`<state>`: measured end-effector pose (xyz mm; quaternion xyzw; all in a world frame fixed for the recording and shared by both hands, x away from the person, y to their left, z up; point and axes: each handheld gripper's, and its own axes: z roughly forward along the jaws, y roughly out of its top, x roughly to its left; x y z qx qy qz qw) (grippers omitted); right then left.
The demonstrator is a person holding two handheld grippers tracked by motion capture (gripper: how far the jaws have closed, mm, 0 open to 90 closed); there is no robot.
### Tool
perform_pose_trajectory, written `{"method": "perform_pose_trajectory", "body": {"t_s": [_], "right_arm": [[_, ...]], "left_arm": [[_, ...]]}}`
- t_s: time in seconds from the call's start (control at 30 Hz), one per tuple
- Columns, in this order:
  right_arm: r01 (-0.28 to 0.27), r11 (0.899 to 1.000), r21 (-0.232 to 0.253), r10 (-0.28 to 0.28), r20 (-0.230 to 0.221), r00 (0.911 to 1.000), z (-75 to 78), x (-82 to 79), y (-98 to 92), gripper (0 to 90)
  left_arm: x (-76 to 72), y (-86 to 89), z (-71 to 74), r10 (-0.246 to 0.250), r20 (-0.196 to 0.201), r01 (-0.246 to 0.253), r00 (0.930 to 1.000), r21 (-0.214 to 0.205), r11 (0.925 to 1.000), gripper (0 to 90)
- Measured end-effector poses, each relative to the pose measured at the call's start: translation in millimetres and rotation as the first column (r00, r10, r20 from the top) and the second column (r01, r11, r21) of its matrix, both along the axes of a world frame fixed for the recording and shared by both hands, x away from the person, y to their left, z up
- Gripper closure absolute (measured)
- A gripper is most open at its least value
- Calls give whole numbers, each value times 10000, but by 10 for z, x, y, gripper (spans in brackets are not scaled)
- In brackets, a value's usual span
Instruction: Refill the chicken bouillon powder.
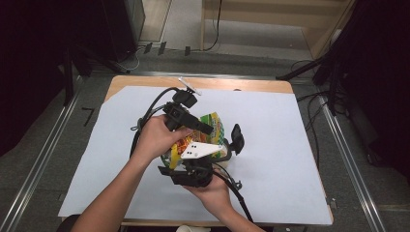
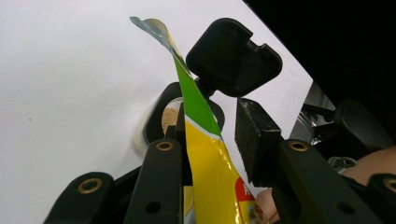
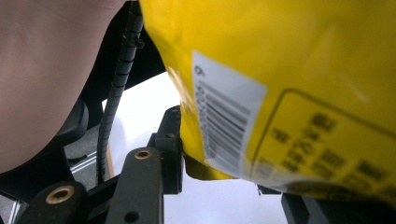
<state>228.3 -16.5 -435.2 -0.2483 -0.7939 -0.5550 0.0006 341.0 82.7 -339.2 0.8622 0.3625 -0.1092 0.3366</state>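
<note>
A yellow and green snack bag (image 1: 215, 126) is held up over the middle of the white sheet (image 1: 275, 121). My right gripper (image 1: 203, 160) comes from the near side under its grey plate; in the right gripper view the bag (image 3: 289, 70) fills the gap, one pad dents it, and the other jaw is hidden below it. My left gripper (image 1: 205, 126) reaches in from the left. In its view the bag's thin top edge (image 2: 205, 154) lies against one pad, with a gap to the other pad (image 2: 257, 135). A black scoop-like piece (image 2: 233, 56) with tan powder stands just beyond (image 1: 237, 137).
The sheet covers a wooden table (image 1: 251, 85). A small white strip (image 1: 189, 86) lies at the table's far edge. Metal rails (image 1: 348, 154) run along both sides, with dark stands and cables on the floor beyond.
</note>
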Motion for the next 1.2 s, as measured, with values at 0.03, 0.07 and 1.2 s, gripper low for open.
{"method": "perform_pose_trajectory", "body": {"t_s": [0.03,0.07,1.2], "right_arm": [[-5,10000,7,5,-3,10000,-3,4,-1,628],[-17,10000,-15,17,5,10000,-5,7,-2,628],[9,9999,-116,-8,77,10000,-13,12,0,628]], "left_arm": [[2,0,-2,9,0,-9,10000,-3,10000,719],[7,2,-6,-7,-12,7,10000,-27,10000,719],[11,10,-16,-5,-16,5,10000,-102,9999,723]]}}
